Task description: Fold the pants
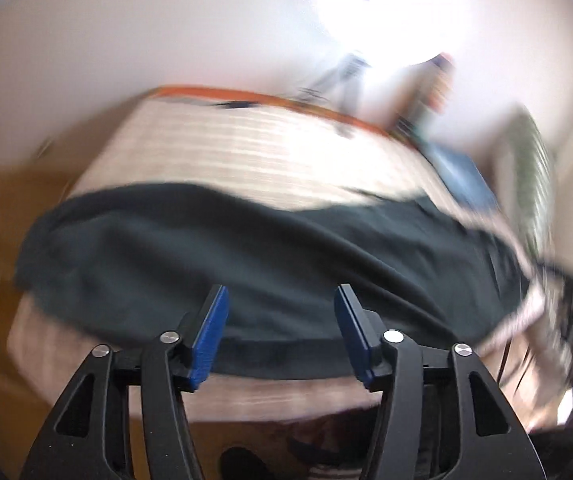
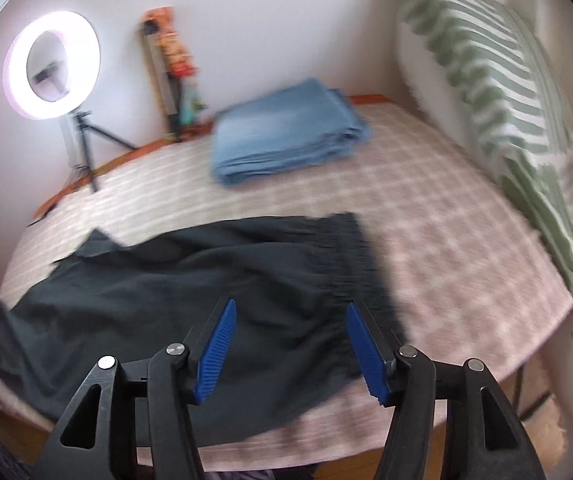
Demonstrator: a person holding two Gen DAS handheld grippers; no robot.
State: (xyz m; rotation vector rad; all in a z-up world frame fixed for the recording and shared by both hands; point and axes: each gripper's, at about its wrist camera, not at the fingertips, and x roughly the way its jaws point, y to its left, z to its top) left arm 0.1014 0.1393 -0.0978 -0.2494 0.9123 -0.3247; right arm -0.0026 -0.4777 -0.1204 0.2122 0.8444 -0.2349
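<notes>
Dark pants (image 2: pixel 190 292) lie spread and wrinkled across the near part of a bed with a pink checked cover (image 2: pixel 446 240). Their gathered waistband (image 2: pixel 350 256) is on the right side. The pants also show in the left wrist view (image 1: pixel 246 264), blurred by motion. My left gripper (image 1: pixel 280 336) is open and empty, just above the near edge of the pants. My right gripper (image 2: pixel 290 352) is open and empty, over the waistband end of the pants.
A stack of folded blue cloth (image 2: pixel 286 136) lies at the far side of the bed. A ring light on a tripod (image 2: pixel 52 64) stands at the back left. Green striped pillows (image 2: pixel 506 120) lean along the right. Wooden floor (image 1: pixel 2 208) lies left of the bed.
</notes>
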